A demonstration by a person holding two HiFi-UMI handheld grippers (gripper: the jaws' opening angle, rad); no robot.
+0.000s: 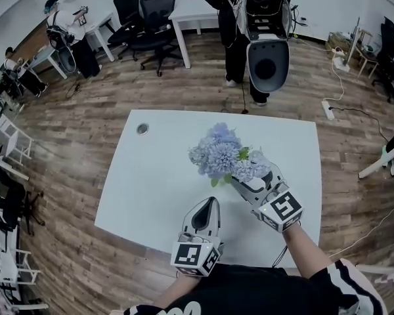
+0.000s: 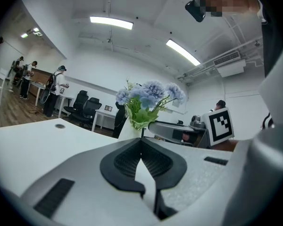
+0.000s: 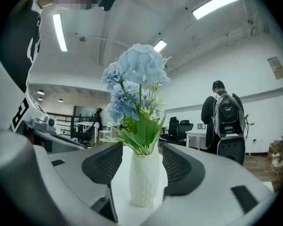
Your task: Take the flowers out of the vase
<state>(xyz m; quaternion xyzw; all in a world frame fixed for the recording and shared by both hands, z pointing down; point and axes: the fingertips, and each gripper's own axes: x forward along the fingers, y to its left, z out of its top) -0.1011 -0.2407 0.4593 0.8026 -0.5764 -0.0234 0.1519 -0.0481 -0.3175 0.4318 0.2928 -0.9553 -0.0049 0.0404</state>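
**Insp. A:** Flowers (image 3: 137, 74), appearance?

**Insp. B:** Pale blue-lilac heads, green leaves below. Stems sit in a white textured vase (image 3: 144, 187). Vase upright on white desk (image 1: 151, 176), right of centre.

**Insp. A:** Right hand-held gripper (image 3: 142, 152)?

**Insp. B:** Jaws wide apart, vase body between the pads. Clear gap at one pad. Other pad just beside the vase, contact unconfirmed. Not clamped. Blooms stand above the jaws.

**Insp. A:** Left hand-held gripper (image 2: 141, 142)?

**Insp. B:** Jaws closed, tips meeting, nothing between them. Positioned nr desk's front edge, pointing toward the flowers. Apart from vase and from the right unit.
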